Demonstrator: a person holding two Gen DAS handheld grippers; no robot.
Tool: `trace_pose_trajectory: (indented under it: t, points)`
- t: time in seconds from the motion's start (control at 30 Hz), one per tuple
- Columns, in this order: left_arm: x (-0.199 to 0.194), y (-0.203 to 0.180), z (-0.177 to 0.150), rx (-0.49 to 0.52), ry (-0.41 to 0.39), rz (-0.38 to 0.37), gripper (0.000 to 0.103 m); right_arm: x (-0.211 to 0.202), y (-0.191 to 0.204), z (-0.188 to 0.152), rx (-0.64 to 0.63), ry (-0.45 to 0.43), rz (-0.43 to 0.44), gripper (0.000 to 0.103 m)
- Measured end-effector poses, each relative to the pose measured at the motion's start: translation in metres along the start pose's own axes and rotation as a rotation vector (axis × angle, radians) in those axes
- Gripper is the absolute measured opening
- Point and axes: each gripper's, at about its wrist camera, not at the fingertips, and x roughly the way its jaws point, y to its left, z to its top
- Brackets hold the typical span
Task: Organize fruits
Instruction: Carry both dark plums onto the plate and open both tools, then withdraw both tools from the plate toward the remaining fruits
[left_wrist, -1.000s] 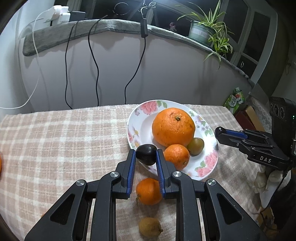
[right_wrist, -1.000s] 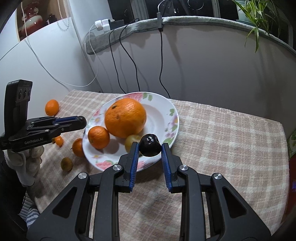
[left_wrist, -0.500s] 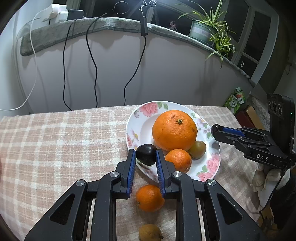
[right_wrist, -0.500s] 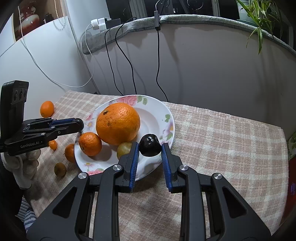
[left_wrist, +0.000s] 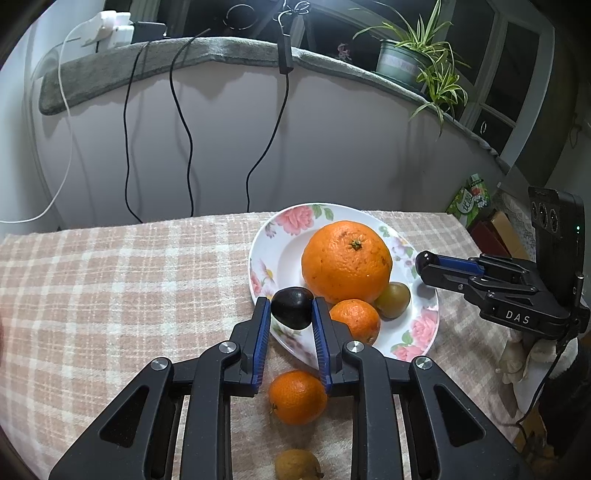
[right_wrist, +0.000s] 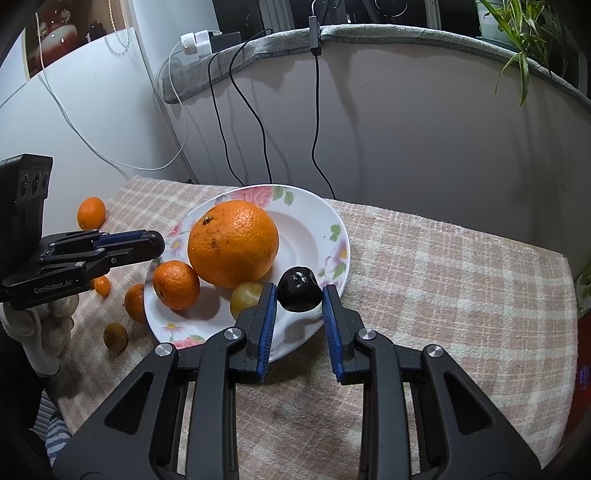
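A: So, what does the left hand-held gripper (left_wrist: 290, 305) have?

B: A dark fruit (left_wrist: 291, 309), pinched between the blue pads. The jaws stand narrow and have just eased open a touch, though the fruit sits between them off the plate's surface. It hangs over the near-left rim of the flowered plate (left_wrist: 275, 236).

A: And the right hand-held gripper (right_wrist: 299, 293)?

B: It is closed to the same narrow width on a second dark fruit (right_wrist: 299, 290), over the near-right part of the plate.

A: Which step would that be?

B: Delivery, most likely: both fruits are carried to the plate and neither is set down yet. The next move calls for lowering each into a bare patch of the dish and then spreading the jaws, keeping clear of the large orange (left_wrist: 346, 260), the mandarin (left_wrist: 355, 320) and the greenish fruit (left_wrist: 394, 304) already there. A round fruit could roll off the sloping rim if let go too near the edge.

A: How are the hands posed?

B: Both tools tilt steeply down toward the plate from opposite sides, tips facing one another. A white-gloved hand (right_wrist: 40, 325) shows under the left tool.

A: Anything left outside?

B: Yes. A loose mandarin (left_wrist: 297, 397) and a small brownish fruit (left_wrist: 297, 465) lie on the checked tabletop (left_wrist: 110, 295), near the left tool, and another mandarin (right_wrist: 91, 212) lies at the far left.
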Motion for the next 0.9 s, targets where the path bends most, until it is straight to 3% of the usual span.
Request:
trace_pose_trajectory:
  t: [0.1, 0.17, 0.23, 0.4, 0.5, 0.9]
  points:
    - [-0.001, 0.000, 0.000, 0.002, -0.004, -0.002, 0.036, 0.000, 0.001, 0.001, -0.002, -0.004, -0.005, 0.036]
    - [-0.002, -0.001, 0.001, 0.004, -0.009, -0.003, 0.044, -0.002, 0.001, 0.001, -0.004, -0.016, -0.015, 0.061]
    - [-0.003, -0.002, 0.001, 0.003, -0.016, 0.002, 0.065, -0.005, 0.002, 0.002, -0.006, -0.031, -0.019, 0.065]
    - [-0.006, -0.003, 0.001, 0.004, -0.023, 0.007, 0.078, -0.011, 0.002, 0.003, 0.000, -0.046, -0.015, 0.081]
    - [-0.007, -0.005, 0.001, 0.010, -0.023, 0.019, 0.078, -0.011, 0.004, 0.003, -0.003, -0.044, -0.022, 0.089]
    - [-0.018, -0.008, -0.002, 0.019, -0.039, 0.031, 0.078, -0.014, 0.014, 0.000, -0.028, -0.029, -0.039, 0.091]
